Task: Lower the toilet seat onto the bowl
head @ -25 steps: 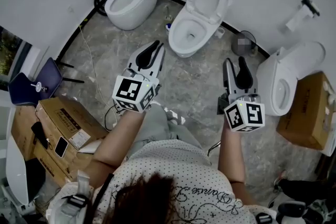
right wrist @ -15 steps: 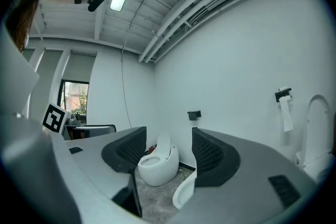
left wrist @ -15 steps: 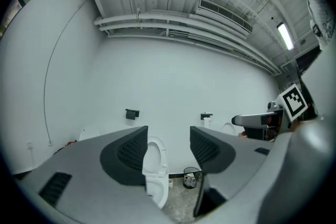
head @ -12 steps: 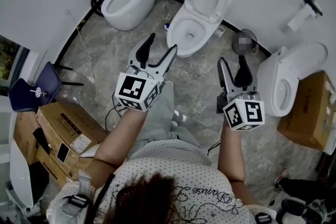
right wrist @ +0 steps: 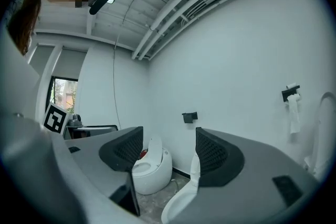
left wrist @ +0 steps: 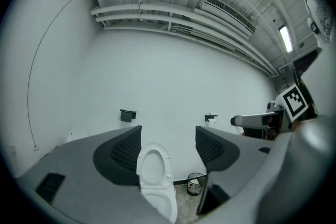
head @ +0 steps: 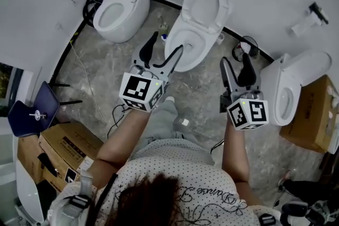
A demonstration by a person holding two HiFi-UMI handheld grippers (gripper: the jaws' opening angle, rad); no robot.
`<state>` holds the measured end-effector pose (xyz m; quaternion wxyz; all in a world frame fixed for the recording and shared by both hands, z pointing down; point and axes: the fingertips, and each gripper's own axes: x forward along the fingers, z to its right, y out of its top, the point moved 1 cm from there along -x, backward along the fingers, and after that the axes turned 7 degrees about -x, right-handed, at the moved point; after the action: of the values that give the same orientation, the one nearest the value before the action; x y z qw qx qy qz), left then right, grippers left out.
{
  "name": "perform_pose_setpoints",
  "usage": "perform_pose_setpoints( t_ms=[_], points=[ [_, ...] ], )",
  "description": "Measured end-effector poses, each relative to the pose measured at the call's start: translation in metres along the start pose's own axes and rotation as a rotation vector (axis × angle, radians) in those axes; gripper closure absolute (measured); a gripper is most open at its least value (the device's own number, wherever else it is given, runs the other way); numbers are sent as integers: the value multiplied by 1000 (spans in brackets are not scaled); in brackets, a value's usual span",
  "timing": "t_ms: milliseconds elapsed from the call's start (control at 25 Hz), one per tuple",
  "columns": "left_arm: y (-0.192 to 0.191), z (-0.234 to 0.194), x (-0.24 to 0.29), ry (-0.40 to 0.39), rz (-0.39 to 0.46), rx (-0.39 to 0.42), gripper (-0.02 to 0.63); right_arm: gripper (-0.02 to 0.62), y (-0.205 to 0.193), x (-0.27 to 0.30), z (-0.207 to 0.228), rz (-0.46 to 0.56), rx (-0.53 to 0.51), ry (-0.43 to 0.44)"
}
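Toilet seat (head: 224,5) raised, apart from left claw (head: 168,42) and right claw (head: 237,58), both just opened wide, empty.

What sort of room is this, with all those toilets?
Likely a test or display room, not a working bathroom: the left toilet, middle toilet and right toilet stand unscreened along one white wall, with a cardboard box on the floor.

Perhaps sanitaryware lab: three toilets (head: 115,12), cartons (head: 311,114)

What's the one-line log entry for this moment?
left gripper: jaws just opened, nothing between | right gripper: jaws just opened, nothing between | white oval toilet seat: upright, untouched, not yet lowered
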<state>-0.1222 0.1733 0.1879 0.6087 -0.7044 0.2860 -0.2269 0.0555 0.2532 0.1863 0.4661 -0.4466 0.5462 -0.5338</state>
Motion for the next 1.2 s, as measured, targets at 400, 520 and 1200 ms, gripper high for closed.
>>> perform_pose_setpoints(
  t_ms=[400,520,1200],
  points=[
    [13,-67,82,-53,-5,3,299,295,4,93,23,4,7,-47],
    [13,-79,97,-50,-12,-2,299,298,3,109,30,-6,7,-48],
    [-9,-143,245,97,-43,-25,299,304,-17,266,142,-23,36,77]
  ],
)
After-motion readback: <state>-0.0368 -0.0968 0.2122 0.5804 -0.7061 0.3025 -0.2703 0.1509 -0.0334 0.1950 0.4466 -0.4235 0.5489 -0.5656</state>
